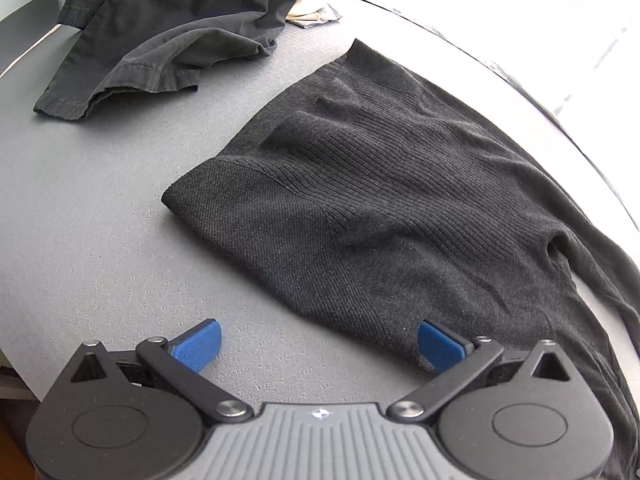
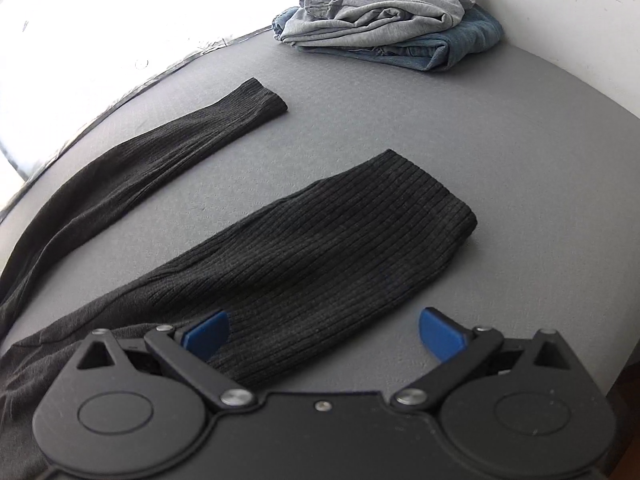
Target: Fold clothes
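The black ribbed sweater [image 1: 360,184] lay flat on the grey table [image 1: 100,220]. Only the left wrist view showed a crumpled dark garment [image 1: 160,32] beyond the sweater; only the right showed a grey and denim pile [image 2: 384,16] past its sleeve [image 2: 168,148]. The left gripper [image 1: 318,344] and right gripper [image 2: 324,336] hung over the sweater, jaws apart and empty.

A home laundry spot: clothes heaped on a grey padded table [image 2: 360,120] beside a bright window.
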`<state>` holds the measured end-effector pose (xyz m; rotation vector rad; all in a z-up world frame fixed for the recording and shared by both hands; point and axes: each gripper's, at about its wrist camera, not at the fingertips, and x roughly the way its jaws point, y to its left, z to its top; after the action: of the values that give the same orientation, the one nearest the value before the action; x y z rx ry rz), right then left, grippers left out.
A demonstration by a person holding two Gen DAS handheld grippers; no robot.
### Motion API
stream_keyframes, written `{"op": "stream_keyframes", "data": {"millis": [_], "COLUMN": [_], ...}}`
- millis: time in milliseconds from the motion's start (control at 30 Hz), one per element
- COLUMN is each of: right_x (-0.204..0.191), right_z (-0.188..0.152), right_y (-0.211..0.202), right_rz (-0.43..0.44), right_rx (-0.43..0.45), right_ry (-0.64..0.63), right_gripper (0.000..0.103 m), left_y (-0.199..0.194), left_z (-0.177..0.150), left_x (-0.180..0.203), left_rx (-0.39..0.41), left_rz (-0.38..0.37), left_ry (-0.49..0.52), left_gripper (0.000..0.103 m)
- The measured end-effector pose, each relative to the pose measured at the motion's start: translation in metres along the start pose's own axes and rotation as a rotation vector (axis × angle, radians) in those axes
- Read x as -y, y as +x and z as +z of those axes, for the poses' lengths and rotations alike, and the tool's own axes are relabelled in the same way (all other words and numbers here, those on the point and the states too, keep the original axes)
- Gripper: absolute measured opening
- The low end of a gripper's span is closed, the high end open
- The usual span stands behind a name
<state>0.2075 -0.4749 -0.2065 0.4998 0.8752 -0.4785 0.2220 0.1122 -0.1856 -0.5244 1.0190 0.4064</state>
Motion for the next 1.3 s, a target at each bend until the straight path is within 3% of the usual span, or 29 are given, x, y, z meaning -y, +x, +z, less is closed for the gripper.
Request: {"op": "stream_keyframes", "data": {"millis": [133, 233, 767, 833, 900, 1000, 1067, 1133, 1200, 1300], "right_x": [0.012, 0.017, 0.035, 0.034, 0.031, 0.033, 0.037, 0.042, 0.05, 0.057], "right_z": [0.007, 0.011, 0.025, 0.027, 0.03, 0.032, 0.034, 0.036, 0.035, 0.032], "right_y": [-0.002, 0.0, 0.008, 0.008, 0.009, 0.009, 0.009, 0.01, 0.014, 0.015], "right_rz": [0.015, -0.033, -0.006, -0.021, -0.044, -0.051, -0.04, -0.02, 0.053, 0.117], "right_rx": [0.01, 0.014, 0.019, 0.021, 0.024, 0.033, 0.034, 0.035, 0.034, 0.047], "right_ry": [0.111, 0.14, 0.285, 0.275, 0.246, 0.245, 0.266, 0.283, 0.334, 0.414], "right_gripper": [0.102, 0.1, 0.1, 0.095, 0.079, 0.06, 0.054, 0.034, 0.012, 0.008], "left_y": [-0.003, 0.0, 0.017, 0.017, 0.018, 0.018, 0.017, 0.016, 0.015, 0.011], "left_z": [0.008, 0.015, 0.038, 0.038, 0.038, 0.039, 0.04, 0.043, 0.044, 0.045], "left_x": [-0.014, -0.022, -0.025, -0.024, -0.02, -0.014, -0.014, -0.016, -0.018, -0.028], "left_rx": [0.028, 0.034, 0.093, 0.101, 0.104, 0.116, 0.127, 0.135, 0.139, 0.145], "left_rz": [-0.009, -0.002, 0.114, 0.132, 0.159, 0.206, 0.2, 0.185, 0.183, 0.183], "left_ry": [-0.118, -0.169, -0.144, -0.139, -0.119, -0.061, -0.038, -0.03, -0.034, -0.076], "left_gripper": [0.103, 0.103, 0.101, 0.098, 0.095, 0.077, 0.066, 0.056, 0.047, 0.025]}}
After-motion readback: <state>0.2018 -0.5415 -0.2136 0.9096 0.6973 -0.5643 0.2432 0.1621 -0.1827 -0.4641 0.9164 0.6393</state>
